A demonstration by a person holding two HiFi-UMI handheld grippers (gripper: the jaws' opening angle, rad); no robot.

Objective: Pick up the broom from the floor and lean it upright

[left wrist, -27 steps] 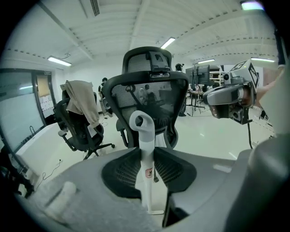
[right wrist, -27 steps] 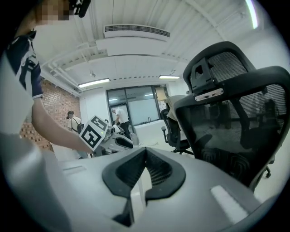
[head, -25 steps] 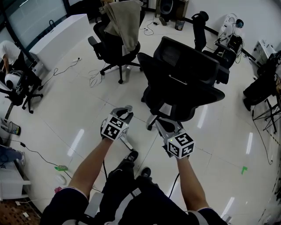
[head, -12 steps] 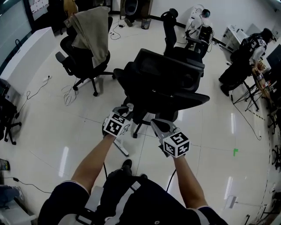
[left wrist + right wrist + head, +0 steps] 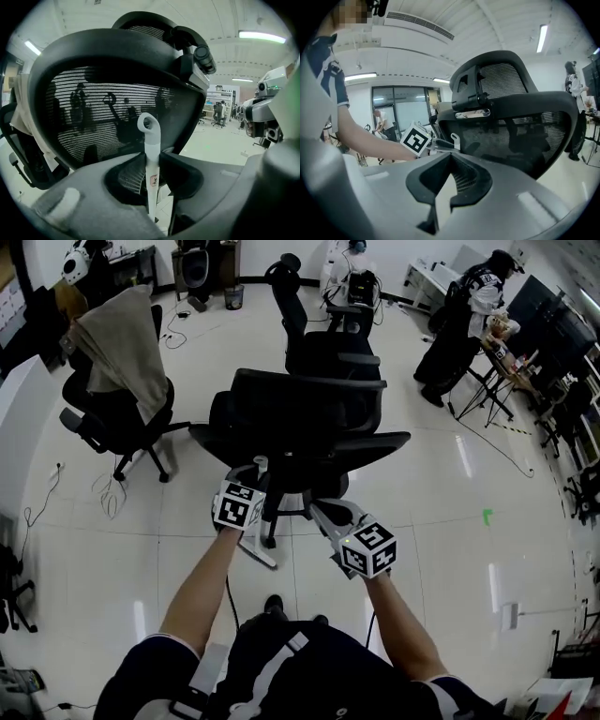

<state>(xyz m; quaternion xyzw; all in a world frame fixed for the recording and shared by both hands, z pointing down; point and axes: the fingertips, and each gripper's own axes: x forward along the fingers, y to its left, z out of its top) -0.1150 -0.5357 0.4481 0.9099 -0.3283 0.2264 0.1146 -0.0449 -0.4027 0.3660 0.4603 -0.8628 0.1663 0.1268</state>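
Observation:
The broom's white handle (image 5: 146, 129), with a loop at its top, stands almost upright between the jaws of my left gripper (image 5: 151, 161), which is shut on it. In the head view the left gripper (image 5: 251, 476) holds the handle (image 5: 258, 554) just behind the back of a black mesh office chair (image 5: 309, 418), and the handle runs down towards the floor; the broom head is hidden. My right gripper (image 5: 321, 510) hangs beside it to the right, its tips together (image 5: 450, 157) and nothing in them. From the right gripper view the handle's loop (image 5: 454, 139) sits close to the chair's back.
The black chair's mesh back (image 5: 108, 103) fills the space right ahead. A second chair draped with a beige cloth (image 5: 117, 352) stands at the left, a third chair (image 5: 323, 334) behind. Cables (image 5: 108, 493) lie on the tiled floor. A person (image 5: 464, 315) stands at the far right.
The view has swung round so the black chair is now straight ahead. Both grippers have come up close to its back, the left one still carrying the broom handle.

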